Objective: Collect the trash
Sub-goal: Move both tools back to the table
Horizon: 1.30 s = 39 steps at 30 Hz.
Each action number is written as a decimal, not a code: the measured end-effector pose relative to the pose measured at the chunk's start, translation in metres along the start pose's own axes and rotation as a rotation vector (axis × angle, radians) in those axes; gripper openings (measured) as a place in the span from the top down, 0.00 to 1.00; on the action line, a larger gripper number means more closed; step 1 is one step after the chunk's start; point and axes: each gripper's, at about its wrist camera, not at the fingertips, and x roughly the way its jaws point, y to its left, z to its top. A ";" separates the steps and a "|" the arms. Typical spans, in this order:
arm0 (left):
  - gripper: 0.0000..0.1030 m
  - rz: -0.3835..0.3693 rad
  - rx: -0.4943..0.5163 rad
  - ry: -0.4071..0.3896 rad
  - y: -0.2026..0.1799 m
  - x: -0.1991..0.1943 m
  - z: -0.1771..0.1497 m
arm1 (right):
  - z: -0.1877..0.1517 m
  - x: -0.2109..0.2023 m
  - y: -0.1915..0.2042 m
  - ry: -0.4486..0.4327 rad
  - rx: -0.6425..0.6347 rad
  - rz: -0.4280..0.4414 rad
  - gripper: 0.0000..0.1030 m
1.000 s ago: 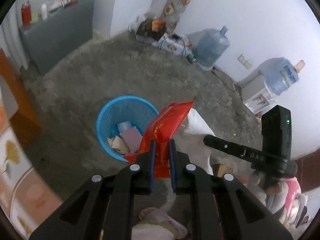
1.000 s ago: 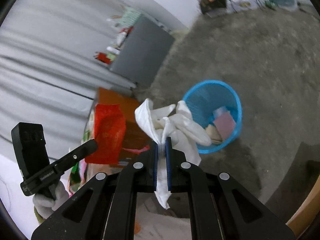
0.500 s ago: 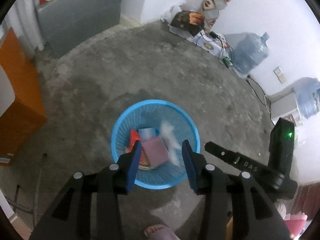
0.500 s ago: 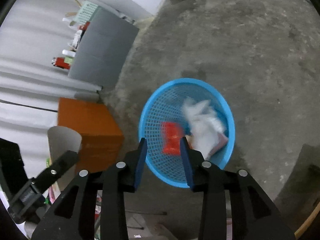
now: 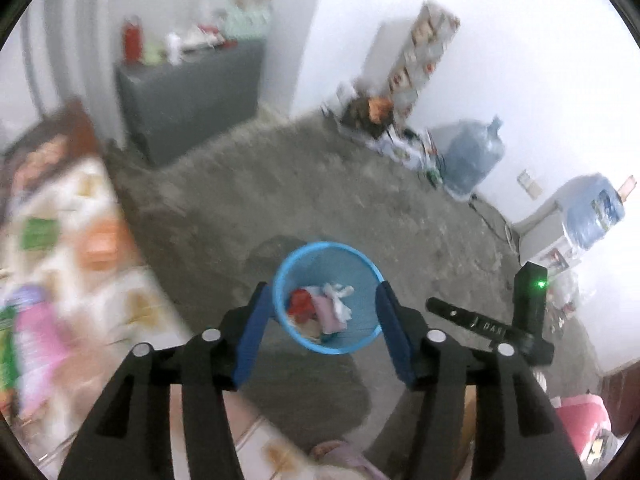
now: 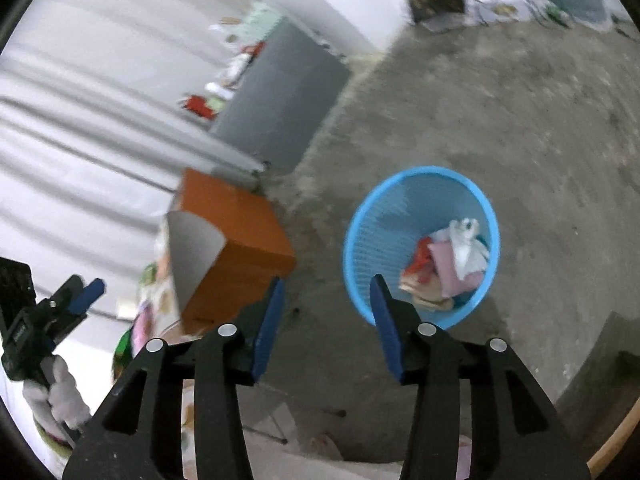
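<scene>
Trash (red wrapper (image 5: 298, 301), white tissue (image 6: 468, 246)) now sits in the blue basket (image 5: 362, 270) at 12 o'clock; left gripper (image 5: 322, 312) and right gripper (image 6: 328, 312) both gape empty, free for more.

A grey cabinet (image 5: 188, 96) is standing against white walls (image 5: 520, 60) on rough concrete floor (image 5: 320, 200); water jugs (image 5: 472, 156) are sitting nearby.

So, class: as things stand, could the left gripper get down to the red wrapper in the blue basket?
Probably yes. The left gripper is open and empty above the blue basket, whose top is uncovered; the red wrapper lies exposed beside white tissue.
</scene>
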 end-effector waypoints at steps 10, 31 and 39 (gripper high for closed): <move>0.34 0.304 -0.246 -0.255 0.110 -0.225 -0.103 | -0.022 -0.016 0.081 0.126 -0.173 0.133 0.53; 0.34 0.371 -0.368 -0.248 0.160 -0.223 -0.307 | -0.152 0.037 0.296 0.406 -0.673 0.305 0.49; 0.34 0.534 -0.060 -0.236 0.137 -0.207 -0.323 | -0.190 0.098 0.376 0.511 -0.830 0.321 0.49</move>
